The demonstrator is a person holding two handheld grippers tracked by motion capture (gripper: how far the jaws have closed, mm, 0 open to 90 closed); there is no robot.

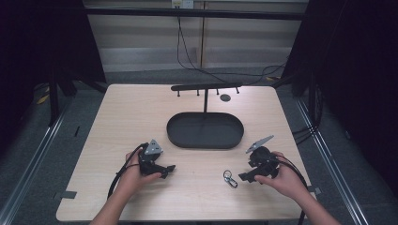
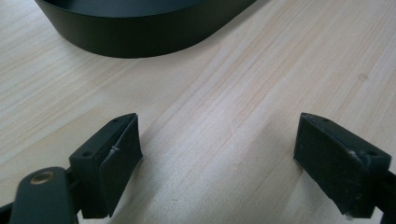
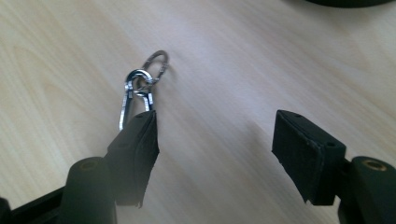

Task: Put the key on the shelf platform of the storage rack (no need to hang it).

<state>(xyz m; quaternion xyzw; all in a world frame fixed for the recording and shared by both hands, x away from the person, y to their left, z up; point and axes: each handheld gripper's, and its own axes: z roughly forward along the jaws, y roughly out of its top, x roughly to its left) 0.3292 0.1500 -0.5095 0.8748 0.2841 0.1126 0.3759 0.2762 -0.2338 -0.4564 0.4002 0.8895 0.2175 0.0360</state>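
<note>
Keyring clip (image 1: 230, 178) lies flat on the table (image 1: 131, 117), near edge, right of centre, just left of the right gripper (image 1: 246, 176). Its jaws stand apart with nothing between them, the clip just beyond one pad, likely lining up a pick. Left gripper (image 1: 168, 170) rests near-left, jaws wide and empty, well apart from the clip; the black tray (image 1: 205, 131) sits farther off, probably the drop point.

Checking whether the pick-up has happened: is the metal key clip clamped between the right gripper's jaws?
No: the key clip lies on the table beyond the right gripper, whose jaws stand wide apart.
</note>
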